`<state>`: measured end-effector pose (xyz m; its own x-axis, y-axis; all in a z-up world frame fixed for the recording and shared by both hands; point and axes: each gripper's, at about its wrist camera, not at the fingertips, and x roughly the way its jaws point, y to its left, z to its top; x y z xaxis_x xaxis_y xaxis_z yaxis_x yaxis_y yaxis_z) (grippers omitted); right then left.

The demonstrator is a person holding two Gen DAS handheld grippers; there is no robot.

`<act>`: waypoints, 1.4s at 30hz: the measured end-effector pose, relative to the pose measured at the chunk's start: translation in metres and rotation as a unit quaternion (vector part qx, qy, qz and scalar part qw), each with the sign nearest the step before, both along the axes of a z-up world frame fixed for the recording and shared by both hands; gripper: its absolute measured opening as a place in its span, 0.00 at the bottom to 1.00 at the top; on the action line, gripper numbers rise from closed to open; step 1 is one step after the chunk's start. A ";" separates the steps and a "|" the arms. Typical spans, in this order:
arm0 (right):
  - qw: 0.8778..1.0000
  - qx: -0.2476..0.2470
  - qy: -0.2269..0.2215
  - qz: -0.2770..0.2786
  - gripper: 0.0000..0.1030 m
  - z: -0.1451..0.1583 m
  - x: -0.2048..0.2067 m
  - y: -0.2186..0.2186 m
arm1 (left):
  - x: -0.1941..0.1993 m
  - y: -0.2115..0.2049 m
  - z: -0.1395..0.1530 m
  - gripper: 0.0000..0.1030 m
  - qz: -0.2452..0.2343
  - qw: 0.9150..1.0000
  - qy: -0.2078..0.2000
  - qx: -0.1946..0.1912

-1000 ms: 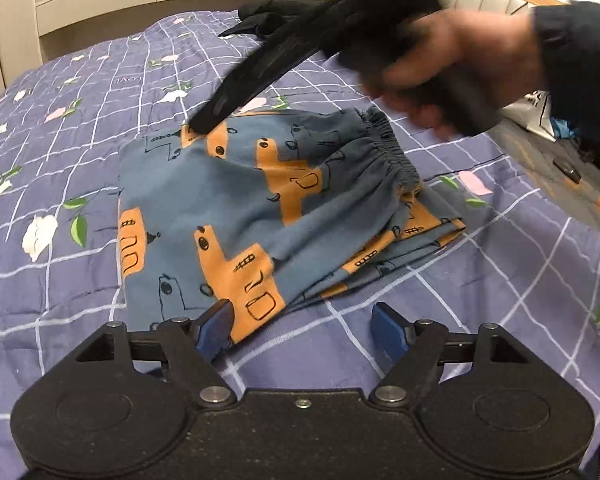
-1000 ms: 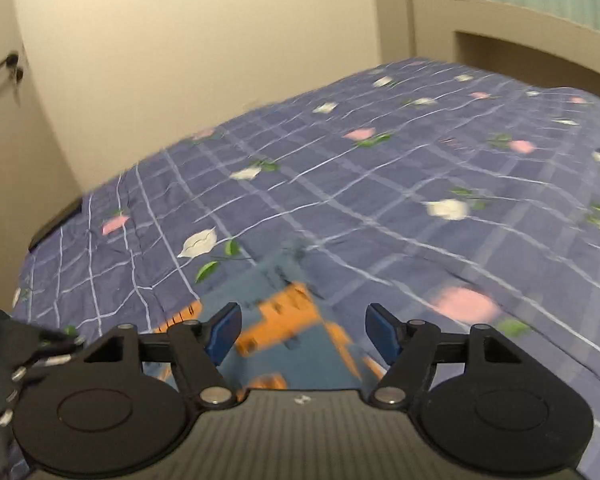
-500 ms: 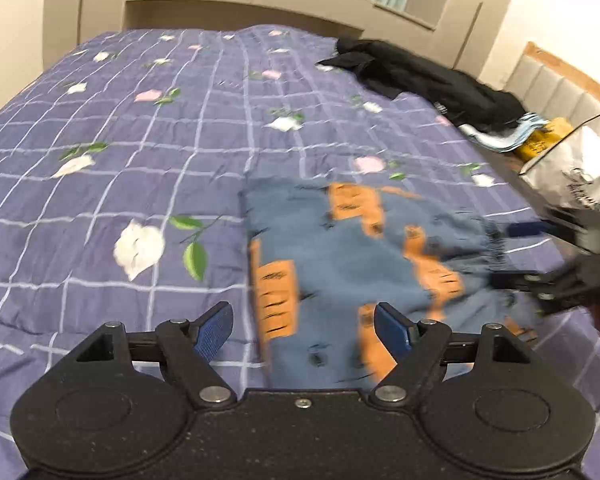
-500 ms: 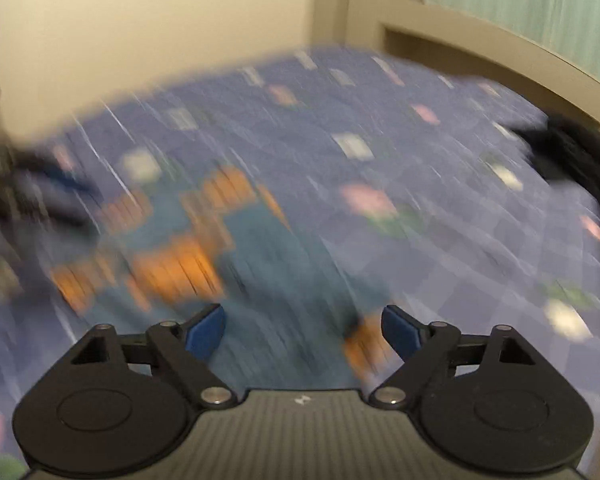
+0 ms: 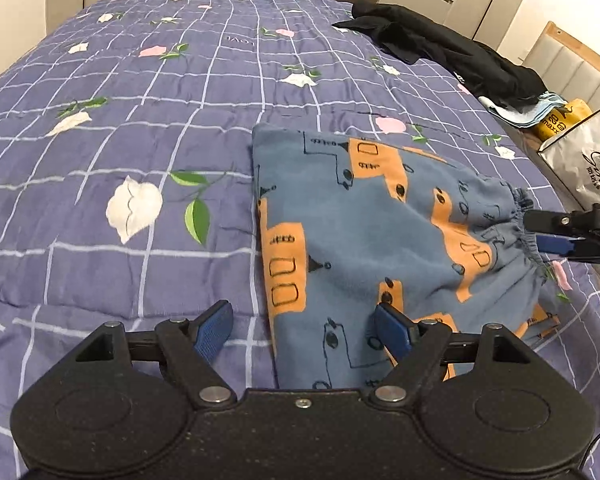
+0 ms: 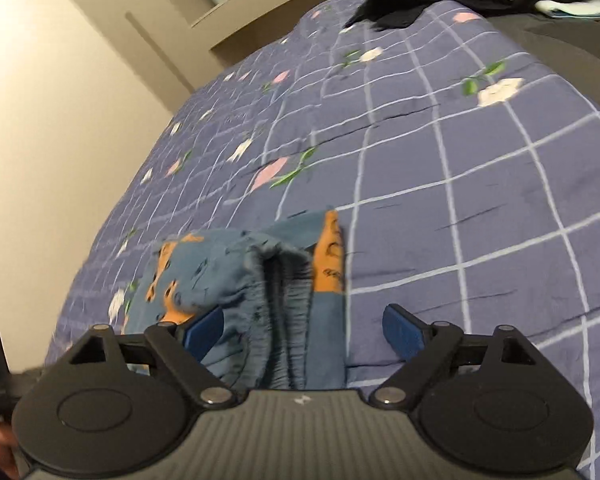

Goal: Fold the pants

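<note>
- While the pants (image 5: 372, 240) lay folded into a compact block on the bed (image 5: 140, 120), the left wrist view showed the left gripper (image 5: 304, 330) open and holding nothing, its right finger over the block's near edge and its left finger over bare quilt.
- At that view's right edge the right gripper (image 5: 556, 234) reached the elastic waistband (image 5: 522, 220), fingers spread on either side of the gathered cloth; a black jacket (image 5: 440, 48) lay well apart at the bed's far side.
- From the right wrist view, the right gripper (image 6: 304, 332) was open, with the waistband (image 6: 276, 292) bunched between the fingers and nearer the left one; whether the pads touched cloth could not be told.
- Judged from both views, the step in hand was probably a last fold or tidy. It would go best if the right fingers closed on all waistband layers together, while the left took the near edge, so the stack stayed aligned and did not slide apart.
</note>
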<state>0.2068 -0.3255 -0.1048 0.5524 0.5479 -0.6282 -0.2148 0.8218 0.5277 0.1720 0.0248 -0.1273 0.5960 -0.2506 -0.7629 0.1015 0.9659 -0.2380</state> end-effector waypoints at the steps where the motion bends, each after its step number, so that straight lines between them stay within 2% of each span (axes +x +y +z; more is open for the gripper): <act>1: 1.000 -0.003 -0.014 -0.005 0.88 0.004 -0.003 0.000 | 0.002 -0.001 0.001 0.78 -0.001 1.000 -0.001 0.001; 5: 0.997 -0.061 -0.052 0.013 0.91 0.015 -0.008 0.021 | 0.006 -0.004 -0.001 0.80 -0.001 1.000 -0.001 0.006; 9: 0.990 -0.125 -0.053 0.043 0.92 0.008 -0.009 0.046 | 0.003 -0.005 -0.006 0.83 -0.001 1.000 0.000 0.010; 11: 0.989 -0.135 -0.042 0.047 0.93 0.000 -0.014 0.048 | 0.000 -0.005 -0.006 0.83 -0.006 1.000 -0.001 0.013; 20: 0.995 -0.082 -0.036 0.046 0.95 -0.001 -0.038 0.021 | -0.018 0.000 -0.005 0.85 -0.019 1.000 -0.002 0.019; 23: 0.999 -0.006 -0.023 0.034 0.95 0.001 -0.031 0.004 | -0.016 0.007 -0.004 0.85 -0.008 1.000 0.002 0.004; 25: 0.999 0.036 -0.004 0.015 0.91 -0.002 -0.022 -0.007 | -0.014 0.010 -0.002 0.85 -0.002 1.000 0.003 0.004; 31: 0.993 0.110 0.014 0.031 0.84 -0.017 0.005 -0.021 | -0.007 0.013 -0.004 0.85 -0.001 1.000 0.007 0.006; 36: 0.989 0.137 0.020 0.052 0.82 -0.028 0.021 -0.026 | -0.001 0.014 -0.006 0.86 0.004 1.000 0.008 0.001; 39: 0.991 0.104 0.005 0.083 0.81 -0.028 0.022 -0.017 | 0.003 0.014 -0.007 0.87 0.005 1.000 0.004 -0.009; 40: 0.991 0.097 -0.003 0.092 0.71 -0.026 0.021 -0.014 | 0.005 0.015 -0.007 0.87 0.006 1.000 0.004 -0.015; 41: 0.989 0.102 -0.006 0.106 0.54 -0.026 0.021 -0.013 | 0.006 0.016 -0.006 0.87 0.007 1.000 0.004 -0.023; 42: 0.985 0.122 0.006 0.120 0.27 -0.028 0.023 -0.013 | 0.007 0.017 -0.005 0.87 0.007 0.999 0.002 -0.032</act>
<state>0.2295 -0.3381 -0.1329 0.3820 0.7975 -0.4670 -0.3806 0.5962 0.7069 0.1794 0.0413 -0.1325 0.5965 -0.2911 -0.7479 0.0876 0.9499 -0.2999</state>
